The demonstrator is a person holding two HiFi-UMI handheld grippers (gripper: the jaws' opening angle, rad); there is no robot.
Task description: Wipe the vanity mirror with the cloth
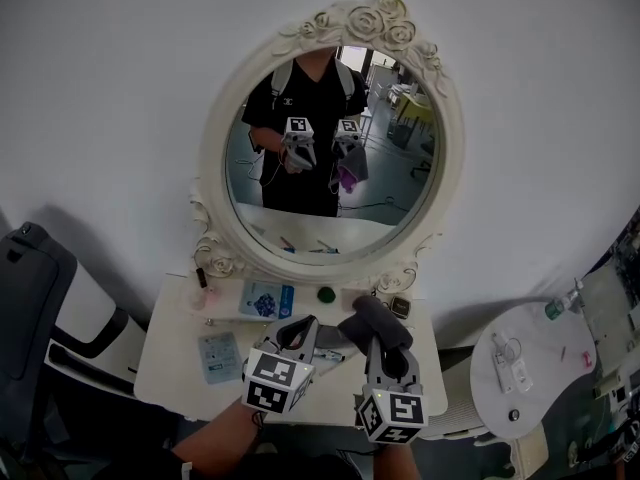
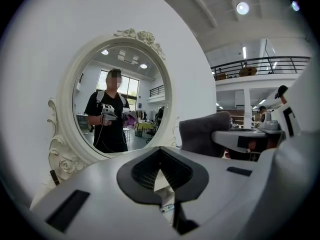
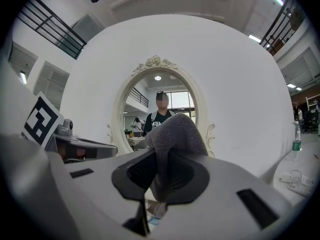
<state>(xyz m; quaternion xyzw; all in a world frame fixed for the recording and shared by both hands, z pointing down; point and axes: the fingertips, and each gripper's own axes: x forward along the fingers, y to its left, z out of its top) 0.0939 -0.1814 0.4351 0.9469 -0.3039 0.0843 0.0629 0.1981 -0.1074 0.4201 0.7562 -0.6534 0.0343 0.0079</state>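
Note:
The oval vanity mirror [image 1: 330,148] in a white rose-carved frame hangs on the white wall above a small white table [image 1: 175,373]. It also shows in the left gripper view [image 2: 120,104] and the right gripper view [image 3: 160,101]. My right gripper [image 1: 386,346] is shut on a grey cloth [image 1: 375,321], which bulges up out of the jaws [image 3: 175,134]. It hovers over the table's front, short of the glass. My left gripper [image 1: 303,328] is beside it on the left, shut with nothing in it [image 2: 162,176]. The cloth [image 2: 202,131] shows to its right.
On the table lie a blue packet [image 1: 267,299], a pale card [image 1: 219,356], a small green object [image 1: 325,294] and a small bottle [image 1: 201,278]. A dark chair [image 1: 35,298] stands at the left. A round white side table [image 1: 535,358] with a bottle [image 1: 562,303] stands at the right.

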